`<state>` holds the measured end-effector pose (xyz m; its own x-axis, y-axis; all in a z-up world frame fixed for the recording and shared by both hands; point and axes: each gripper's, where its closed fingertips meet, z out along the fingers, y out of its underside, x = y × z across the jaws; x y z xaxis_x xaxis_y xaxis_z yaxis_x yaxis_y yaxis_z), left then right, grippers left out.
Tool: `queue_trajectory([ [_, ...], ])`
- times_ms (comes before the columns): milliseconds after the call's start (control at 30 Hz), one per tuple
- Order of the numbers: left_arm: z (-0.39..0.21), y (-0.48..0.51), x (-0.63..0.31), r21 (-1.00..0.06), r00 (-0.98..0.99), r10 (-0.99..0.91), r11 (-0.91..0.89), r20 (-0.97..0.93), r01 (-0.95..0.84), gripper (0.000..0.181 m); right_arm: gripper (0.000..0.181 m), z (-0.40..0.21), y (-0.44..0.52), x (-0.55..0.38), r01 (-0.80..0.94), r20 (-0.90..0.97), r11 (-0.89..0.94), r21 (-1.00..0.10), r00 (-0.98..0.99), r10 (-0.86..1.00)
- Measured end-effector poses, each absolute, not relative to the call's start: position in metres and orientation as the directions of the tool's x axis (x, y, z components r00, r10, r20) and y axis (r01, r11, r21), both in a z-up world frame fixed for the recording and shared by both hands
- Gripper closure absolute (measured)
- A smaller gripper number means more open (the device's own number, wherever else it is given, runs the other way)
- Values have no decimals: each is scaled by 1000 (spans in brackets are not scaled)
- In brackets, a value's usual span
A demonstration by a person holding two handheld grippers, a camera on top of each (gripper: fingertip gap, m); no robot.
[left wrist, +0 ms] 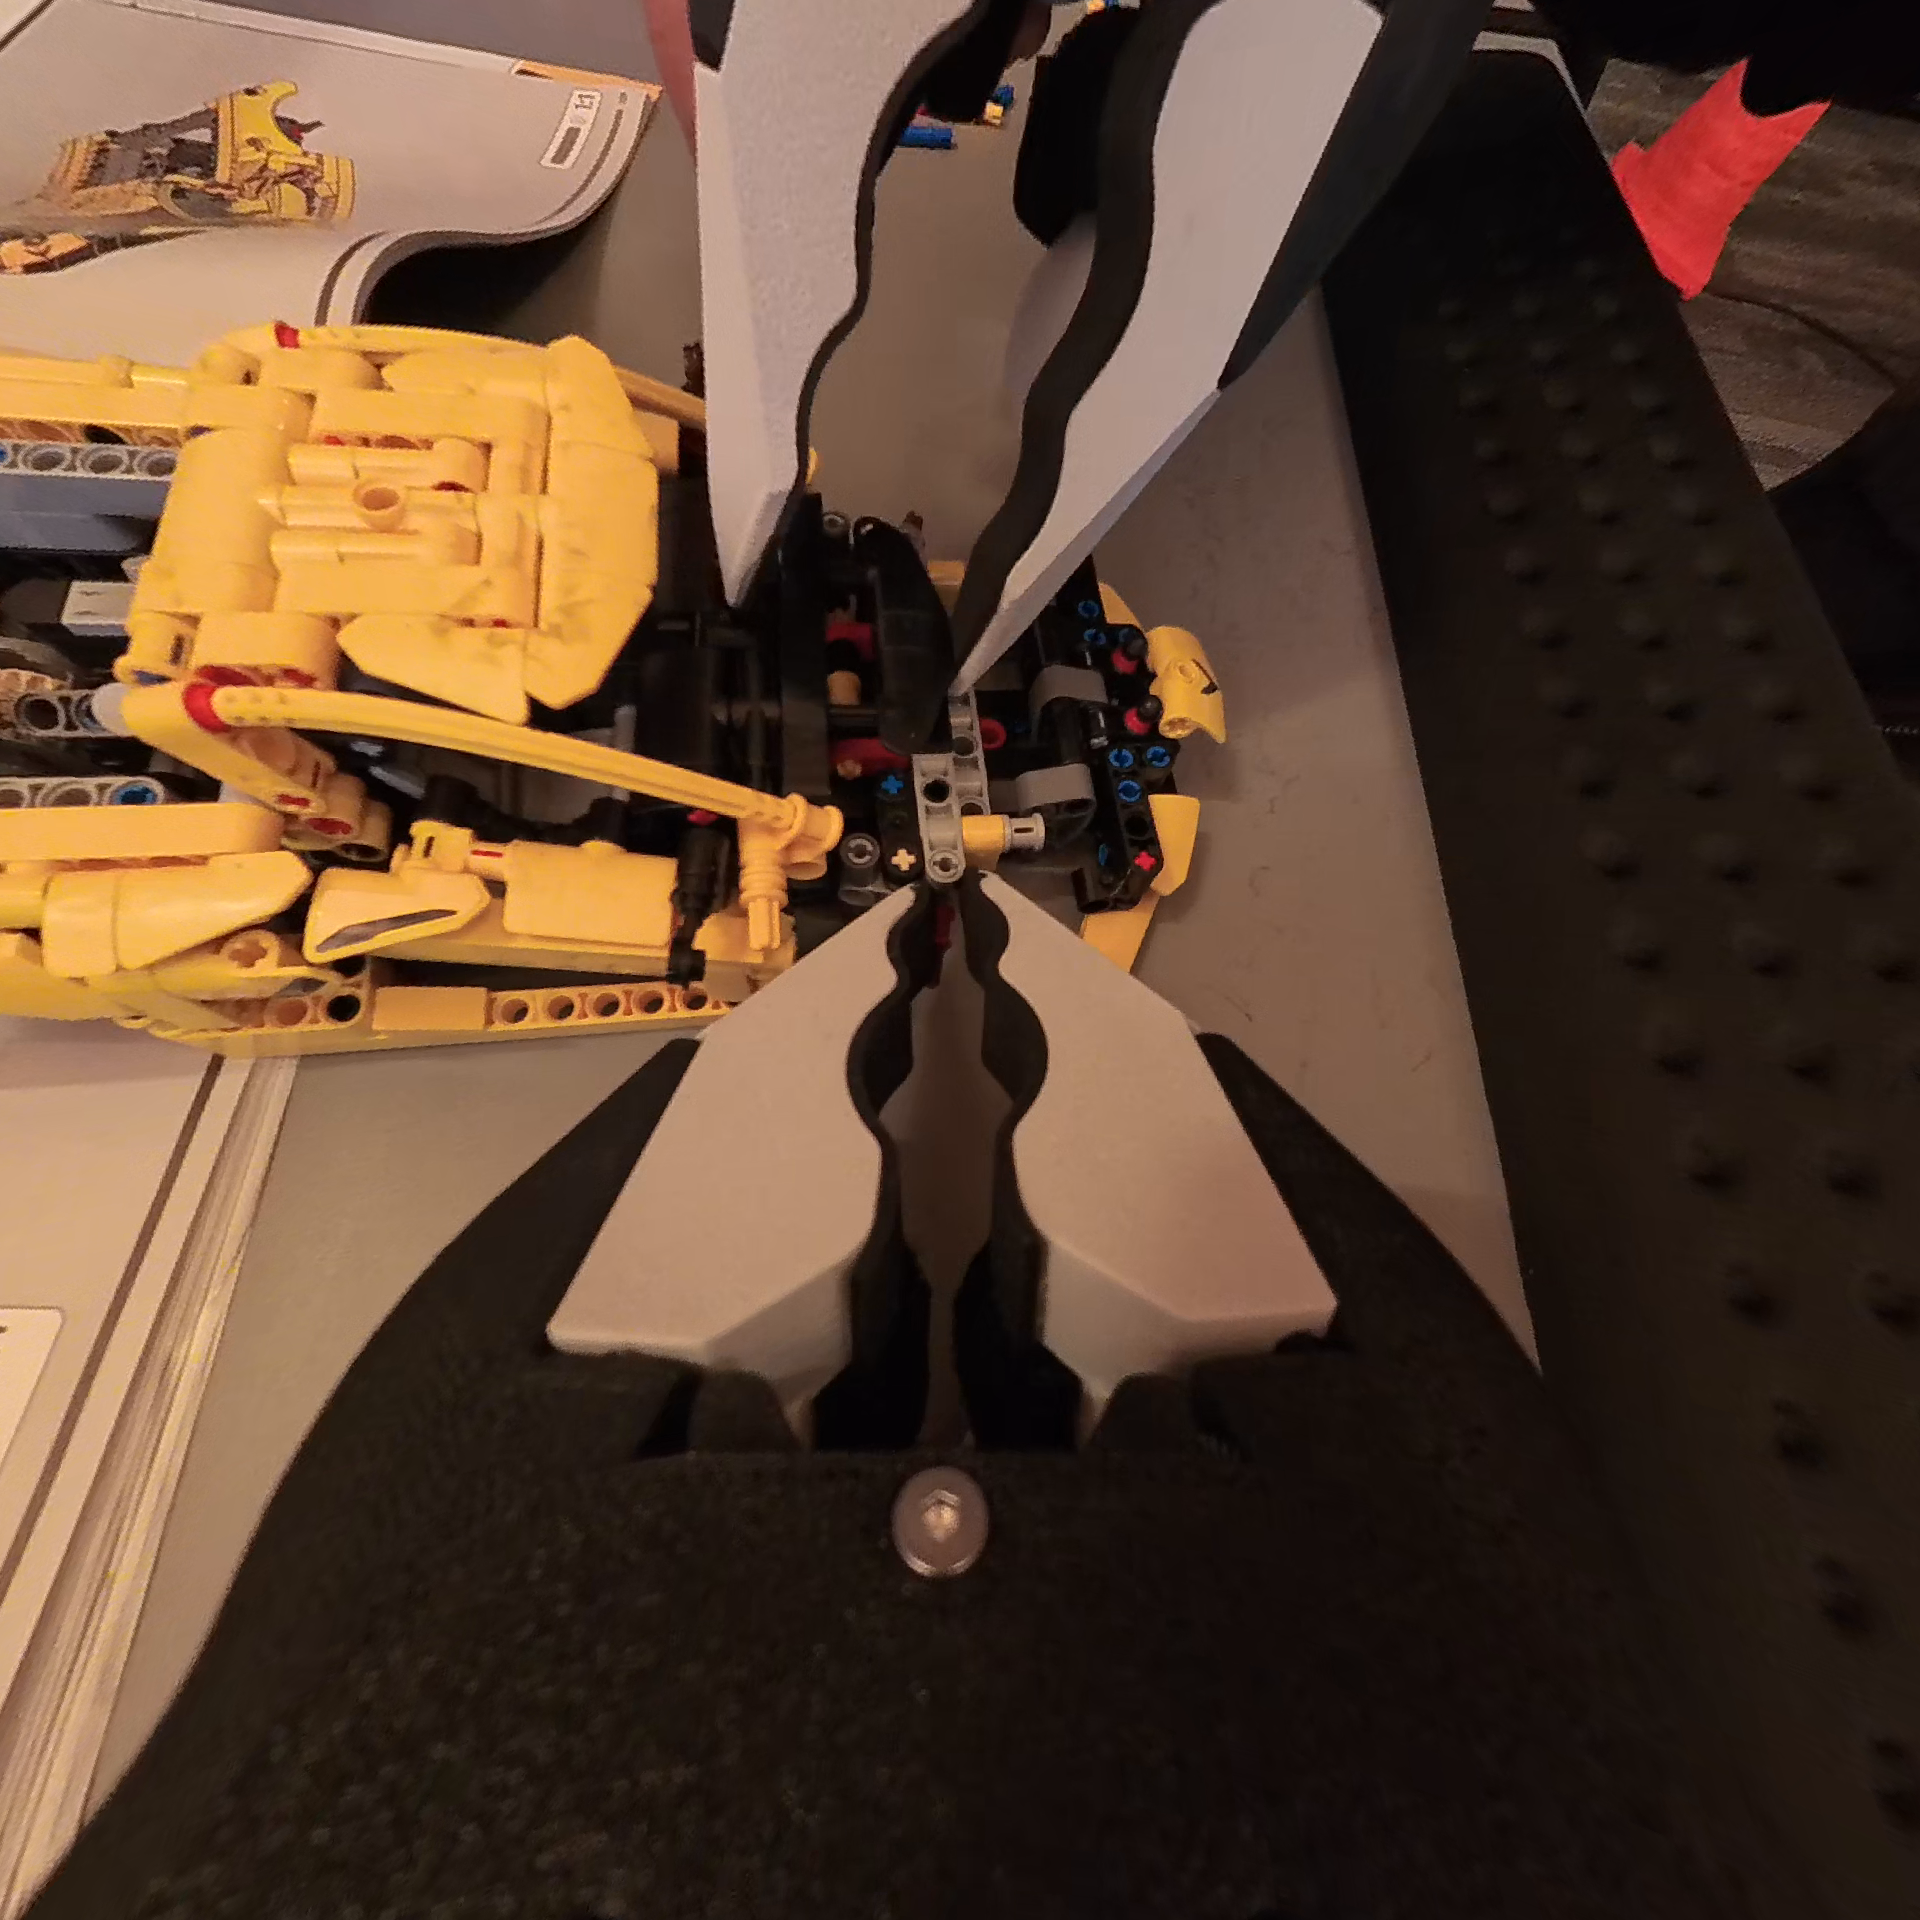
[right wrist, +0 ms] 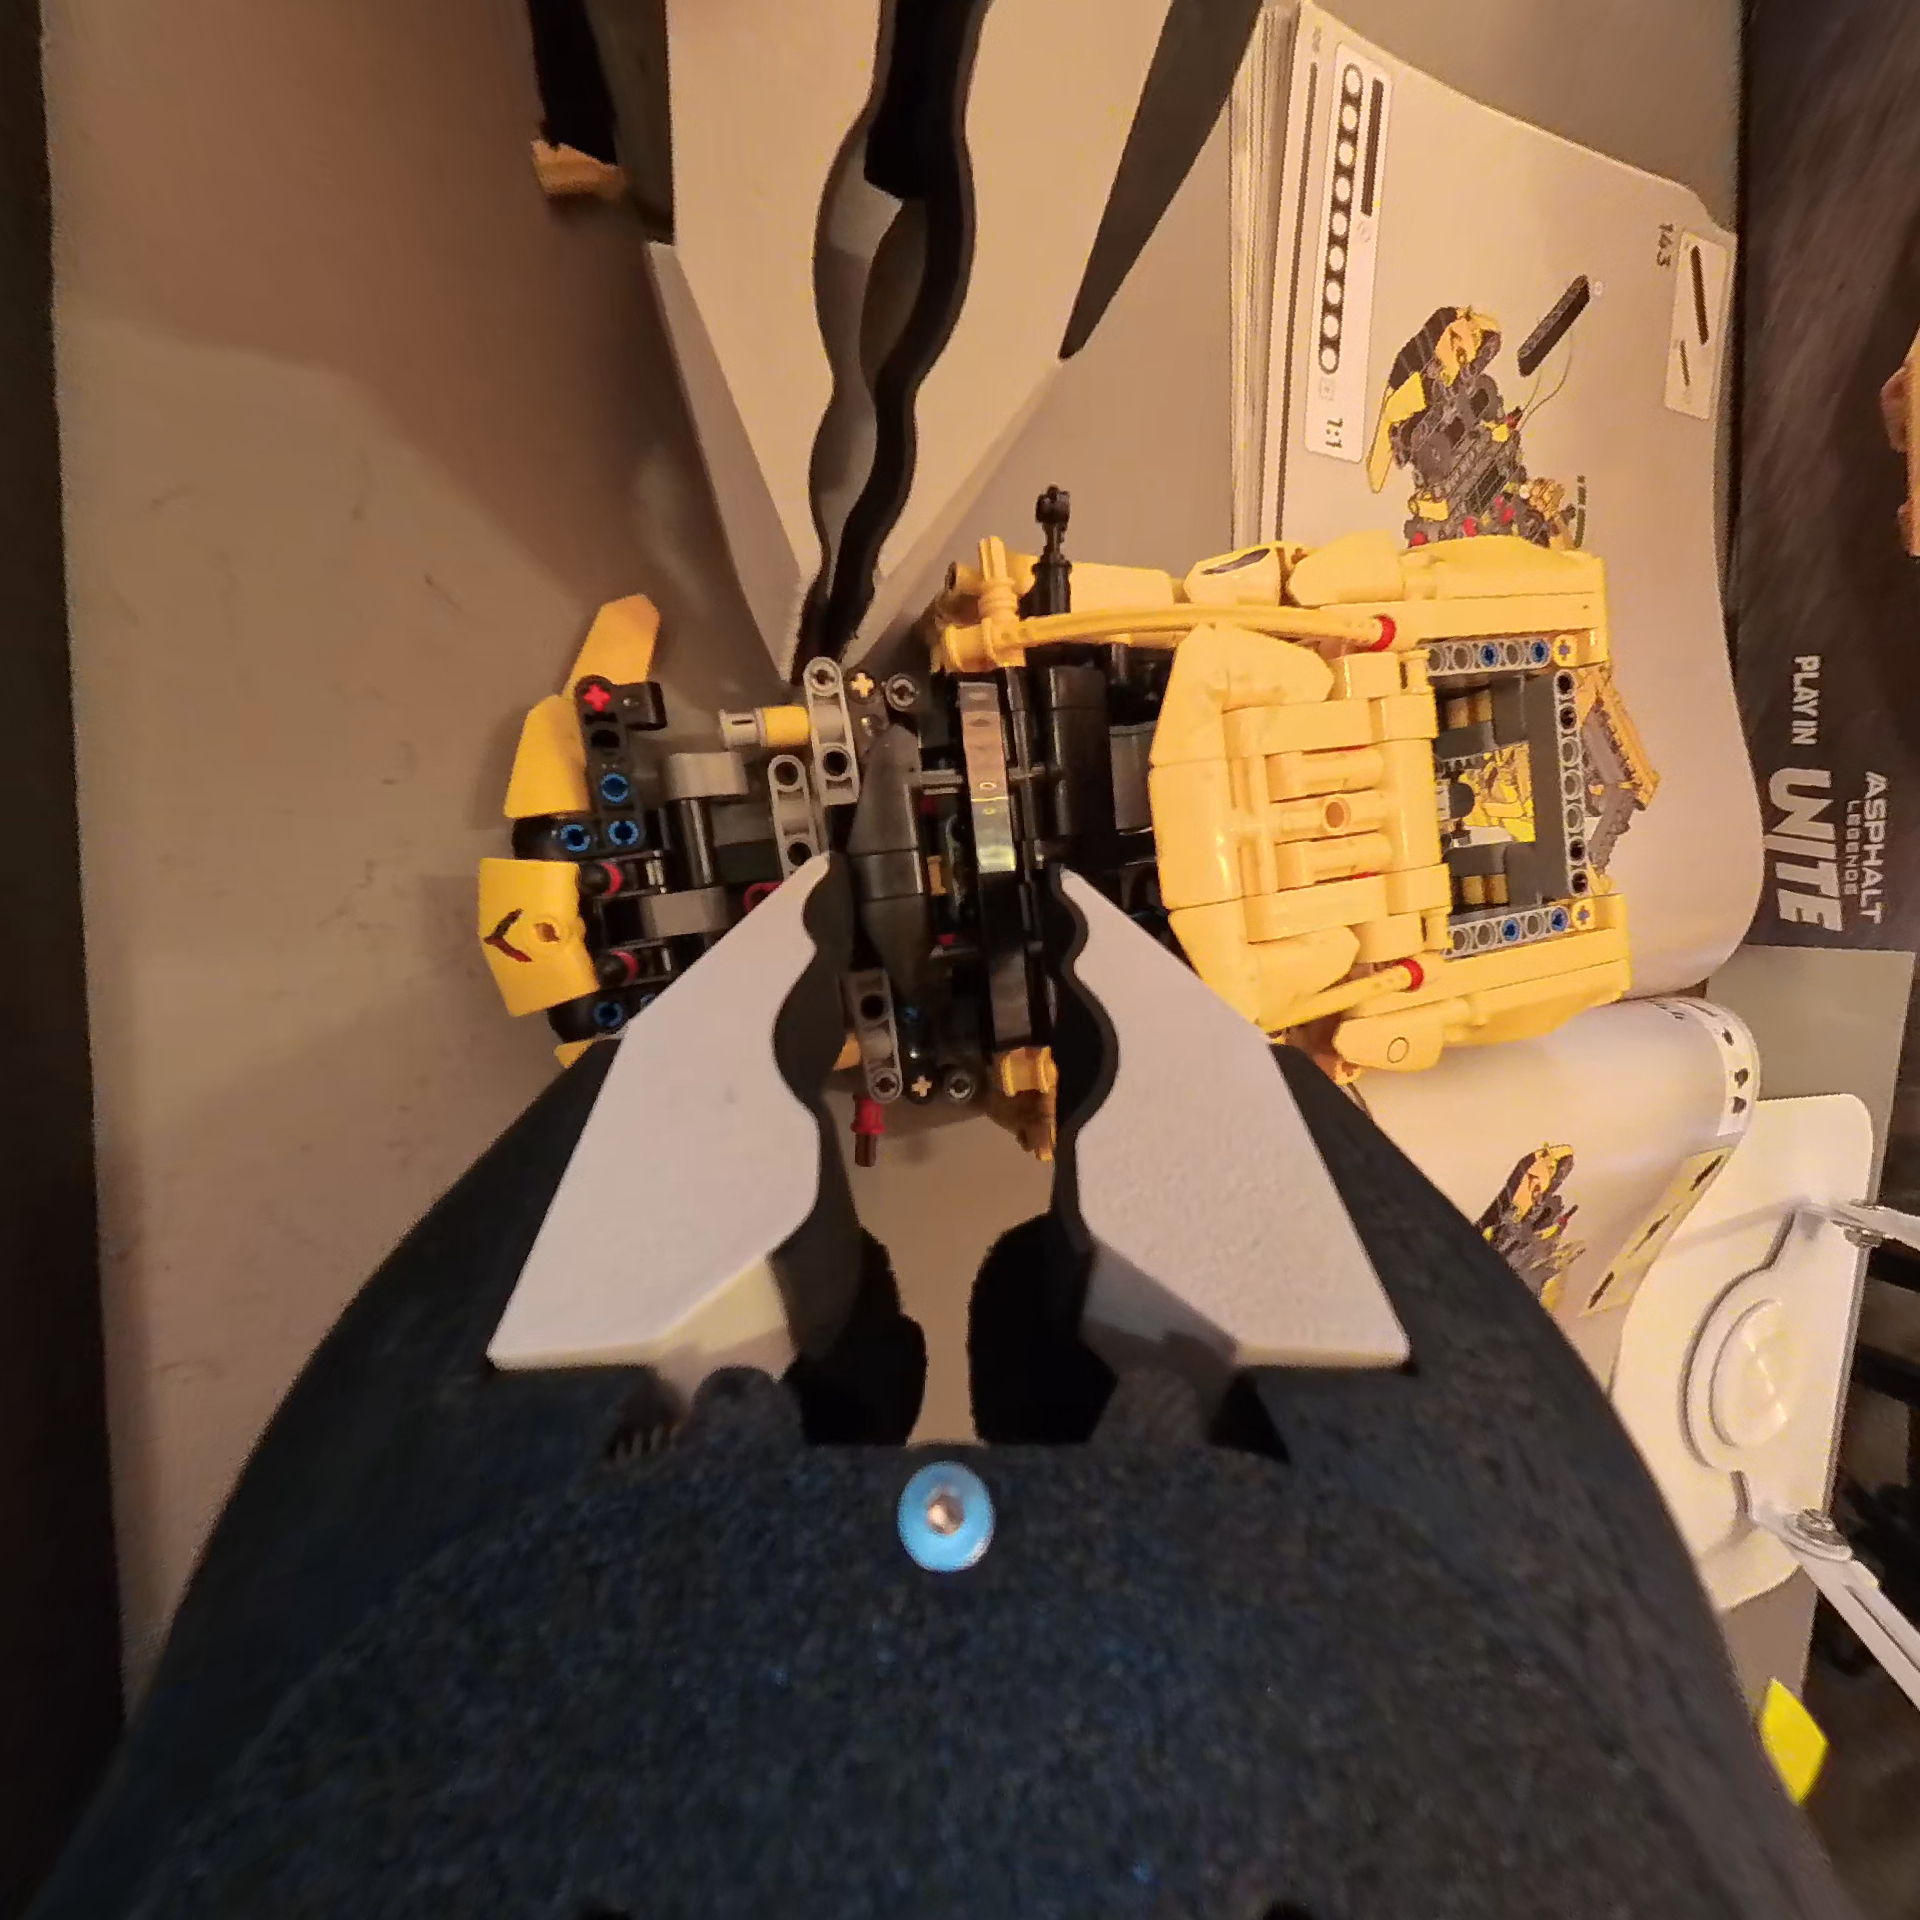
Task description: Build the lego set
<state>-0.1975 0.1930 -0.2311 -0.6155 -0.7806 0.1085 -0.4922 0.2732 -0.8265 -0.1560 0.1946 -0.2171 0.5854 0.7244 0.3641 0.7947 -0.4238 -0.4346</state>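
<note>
A yellow and black lego car [left wrist: 416, 582] lies on the grey table, its open black front end toward my grippers; it also shows in the right wrist view [right wrist: 1330, 790]. My left gripper [left wrist: 943, 899] is nearly closed, pinching the end of a light grey beam [left wrist: 940, 805] that sticks out of the front frame. From the right wrist view the left gripper [right wrist: 831, 634] comes in from the top onto that beam [right wrist: 828, 727]. My right gripper [right wrist: 945, 883] straddles the car's black middle section, its fingers pressed on both sides. It enters the left wrist view from above [left wrist: 852, 639].
An open instruction booklet [left wrist: 208, 156] lies behind the car and partly under it [right wrist: 1507, 312]. A black studded mat [left wrist: 1662, 831] borders the table on one side. A white plastic device [right wrist: 1766, 1351] sits near the car's rear. Left tips to right tips: about 5 cm.
</note>
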Motion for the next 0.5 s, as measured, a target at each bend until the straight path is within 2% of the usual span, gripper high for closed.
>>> queue_trajectory([
  [167, -231, 193, -197, -827, -614, -782, 273, 108, -492, 176, 148, -217, 194, -156, 820, 398, -398, -411, 555, 731],
  [200, -231, 194, -197, -827, -610, -785, 271, 106, -492, 176, 161, -217, 191, -160, 827, 386, -386, -410, 540, 748],
  [500, -229, 194, -197, -833, -594, -792, 231, 139, -503, 174, 156, -212, 192, -157, 778, 426, -438, -451, 619, 660],
])
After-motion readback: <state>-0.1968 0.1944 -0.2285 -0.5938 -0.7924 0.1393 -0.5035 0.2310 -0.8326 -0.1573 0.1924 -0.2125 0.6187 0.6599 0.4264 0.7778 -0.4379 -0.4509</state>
